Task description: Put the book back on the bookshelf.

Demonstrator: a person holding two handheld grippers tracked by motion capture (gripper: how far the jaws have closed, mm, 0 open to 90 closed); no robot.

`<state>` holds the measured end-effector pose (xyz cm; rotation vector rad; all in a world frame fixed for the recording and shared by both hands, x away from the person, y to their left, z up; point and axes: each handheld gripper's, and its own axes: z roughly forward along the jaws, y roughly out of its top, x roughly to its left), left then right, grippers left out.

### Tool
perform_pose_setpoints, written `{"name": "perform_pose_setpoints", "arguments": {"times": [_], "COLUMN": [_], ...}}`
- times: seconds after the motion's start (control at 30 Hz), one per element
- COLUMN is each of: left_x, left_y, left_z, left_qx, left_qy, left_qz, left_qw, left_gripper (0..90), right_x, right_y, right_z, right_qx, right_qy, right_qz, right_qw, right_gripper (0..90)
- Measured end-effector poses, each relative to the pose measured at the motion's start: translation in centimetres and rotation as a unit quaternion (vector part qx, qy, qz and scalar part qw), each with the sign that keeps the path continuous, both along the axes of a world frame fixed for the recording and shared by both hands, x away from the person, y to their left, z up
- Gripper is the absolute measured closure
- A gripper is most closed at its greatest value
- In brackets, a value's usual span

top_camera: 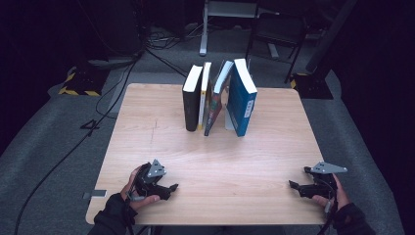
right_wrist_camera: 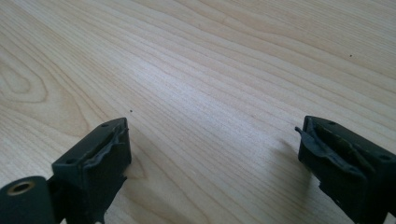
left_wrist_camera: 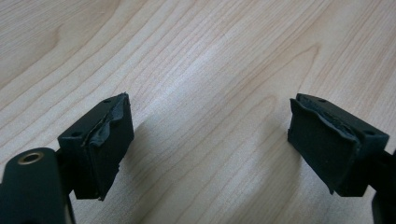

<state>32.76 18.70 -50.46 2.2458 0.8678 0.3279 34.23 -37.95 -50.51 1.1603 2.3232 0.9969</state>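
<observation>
books [top_camera: 220, 98] stand upright in a row at the far middle of the wooden table [top_camera: 205, 161], well apart from both hands. left gripper [top_camera: 169, 187] and right gripper [top_camera: 295, 186] rest near the front edge, jaws spread, gripping nothing, bare wood between.

Left gripper [top_camera: 171, 187] held low at the near left, gripped by the left hand [top_camera: 139, 188], jaws pointing toward the right and set wide apart, nothing between the pads [left_wrist_camera: 109, 144]. Right gripper [top_camera: 292, 185] held low at the near right by the right hand [top_camera: 330, 193], jaws pointing toward the left, likewise spread wide with nothing between them. Dark sleeves entering from the bottom edge.
</observation>
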Motion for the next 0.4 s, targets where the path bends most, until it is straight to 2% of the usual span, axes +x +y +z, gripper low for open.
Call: {"name": "perform_pose_setpoints", "arguments": {"times": [0.4], "left_x": [0.16], "left_y": [0.03], "left_z": [-0.01], "left_qx": [-0.002], "left_qy": [0.001], "left_qz": [-0.005], "left_qw": [1.0], "left_gripper": [14.0], "right_x": [0.02], "right_y": [-0.09], "right_z": [0.0], "right_qx": [0.0], "right_qy": [0.0], "right_qz": [0.005], "right_qw": [1.0], "right_gripper": [9.4]}}
